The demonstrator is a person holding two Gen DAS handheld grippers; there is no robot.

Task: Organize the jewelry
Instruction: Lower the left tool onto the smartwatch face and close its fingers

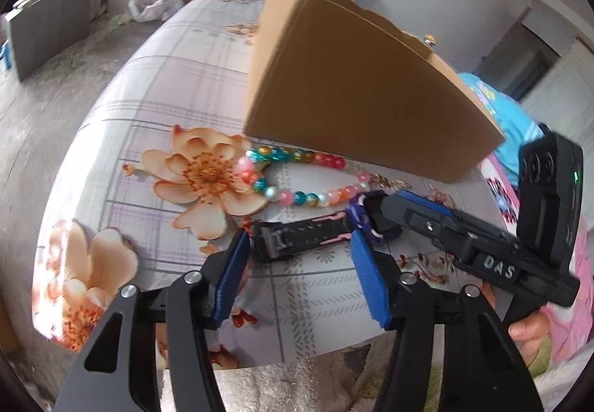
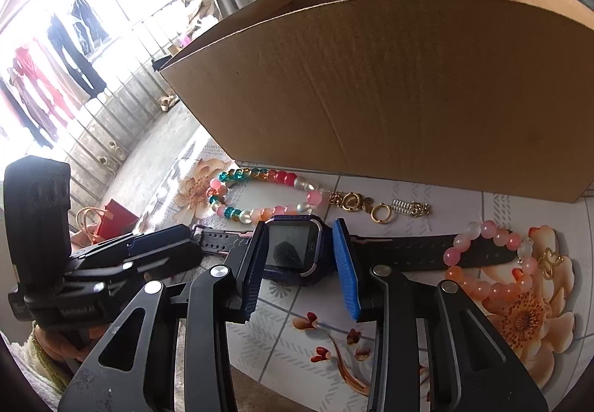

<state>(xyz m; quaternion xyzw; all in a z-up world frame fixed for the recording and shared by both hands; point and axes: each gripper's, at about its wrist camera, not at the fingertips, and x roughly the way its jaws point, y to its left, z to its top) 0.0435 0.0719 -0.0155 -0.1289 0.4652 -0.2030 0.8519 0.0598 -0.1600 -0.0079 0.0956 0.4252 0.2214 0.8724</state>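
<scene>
A purple smartwatch with a black strap (image 2: pixel 289 248) lies on the flowered tablecloth (image 2: pixel 427 304). My right gripper (image 2: pixel 300 256) has one finger on each side of the watch body and closes on it. My left gripper (image 1: pixel 297 248) is open around the watch strap (image 1: pixel 300 237), its fingers apart from it. A multicoloured bead bracelet (image 2: pixel 260 196) lies just behind the watch, also in the left wrist view (image 1: pixel 293 174). A pink bead bracelet (image 2: pixel 493 263) lies over the strap's right end. Gold pieces (image 2: pixel 378 209) lie by the open cardboard box (image 2: pixel 389 85).
The box (image 1: pixel 352 85) stands on the table behind the jewelry. The table's front edge (image 2: pixel 334 386) is close under my grippers. A red bag (image 2: pixel 111 222) sits on the floor at left. A person in blue (image 1: pixel 512 122) sits at right.
</scene>
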